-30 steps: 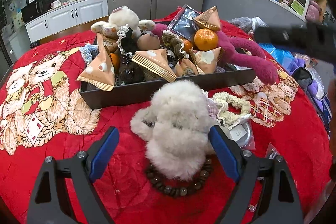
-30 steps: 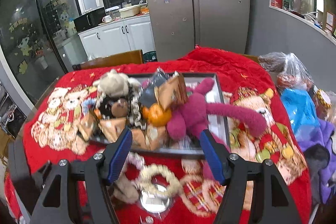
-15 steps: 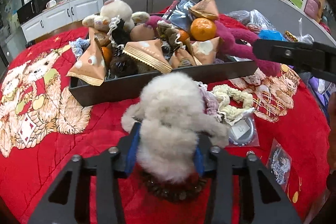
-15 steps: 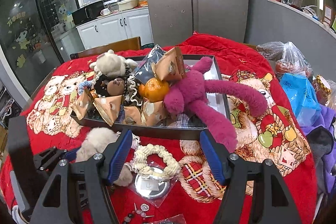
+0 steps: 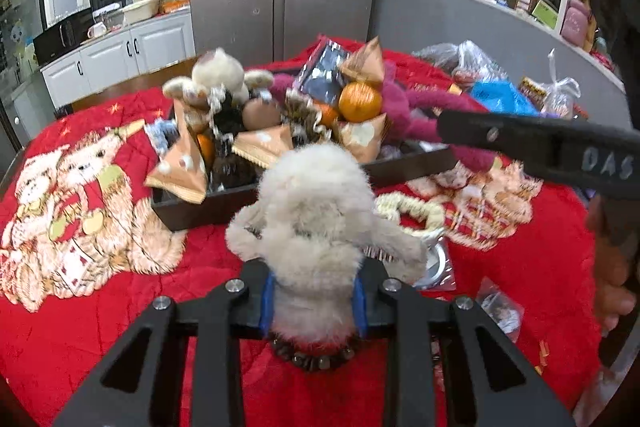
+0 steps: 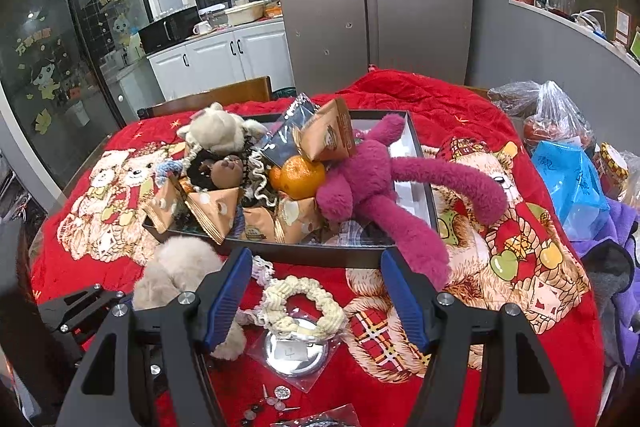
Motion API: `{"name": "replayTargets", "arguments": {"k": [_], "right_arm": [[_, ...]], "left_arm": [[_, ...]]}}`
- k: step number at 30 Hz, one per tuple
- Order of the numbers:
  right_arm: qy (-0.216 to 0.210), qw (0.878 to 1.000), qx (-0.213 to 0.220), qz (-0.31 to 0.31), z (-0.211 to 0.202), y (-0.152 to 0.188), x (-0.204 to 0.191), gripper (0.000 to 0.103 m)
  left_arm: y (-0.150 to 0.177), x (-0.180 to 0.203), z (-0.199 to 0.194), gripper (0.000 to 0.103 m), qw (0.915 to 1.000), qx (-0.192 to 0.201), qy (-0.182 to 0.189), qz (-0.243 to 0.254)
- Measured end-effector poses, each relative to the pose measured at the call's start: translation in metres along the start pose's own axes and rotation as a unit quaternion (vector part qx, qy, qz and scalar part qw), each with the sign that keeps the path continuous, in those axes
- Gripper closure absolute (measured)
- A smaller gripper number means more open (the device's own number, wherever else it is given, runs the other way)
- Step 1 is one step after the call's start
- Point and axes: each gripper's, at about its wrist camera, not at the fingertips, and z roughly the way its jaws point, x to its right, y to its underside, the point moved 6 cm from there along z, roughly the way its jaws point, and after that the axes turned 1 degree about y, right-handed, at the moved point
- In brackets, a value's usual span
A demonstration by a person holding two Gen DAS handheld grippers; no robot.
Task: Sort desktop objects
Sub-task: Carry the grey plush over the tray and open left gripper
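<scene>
My left gripper (image 5: 313, 301) is shut on a fluffy beige plush toy (image 5: 320, 215) and holds it above the red cloth, just in front of the dark tray (image 5: 208, 205). The plush also shows in the right wrist view (image 6: 180, 267) at the lower left. The tray (image 6: 320, 253) is heaped with snack packets, an orange (image 6: 298, 177), a pale teddy (image 6: 218, 129) and a magenta long-armed plush (image 6: 372, 175). My right gripper (image 6: 316, 297) is open and empty, above a cream braided ring (image 6: 304, 303) and a round metal badge (image 6: 296, 351).
A brown bead bracelet (image 5: 312, 359) lies under the left gripper. Small pins and a plastic packet (image 6: 276, 399) lie near the front edge. Plastic bags (image 6: 568, 179) and purple cloth crowd the table's right side. The right gripper's arm (image 5: 540, 147) crosses the left view.
My left gripper has closed on the fluffy beige plush and lifted it off the bracelet, toward the tray. The right gripper has drawn back and stays open.
</scene>
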Motion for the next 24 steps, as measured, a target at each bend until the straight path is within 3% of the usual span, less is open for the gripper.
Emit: {"name": "replayTargets", "arguments": {"k": [14,24], "right_arm": [[-0.006,0.999,0.031,-0.017,-0.026,-0.023,-0.012,0.034],[-0.001,0.999,0.038,-0.031,-0.017,-0.051,-0.013,0.034]], "left_arm": [[-0.056,-0.007,-0.039,0.073,0.9984,0.052,-0.020,-0.004],[-0.109,-0.025,0.001,0.073,0.9986,0.051,-0.016,-0.008]]}}
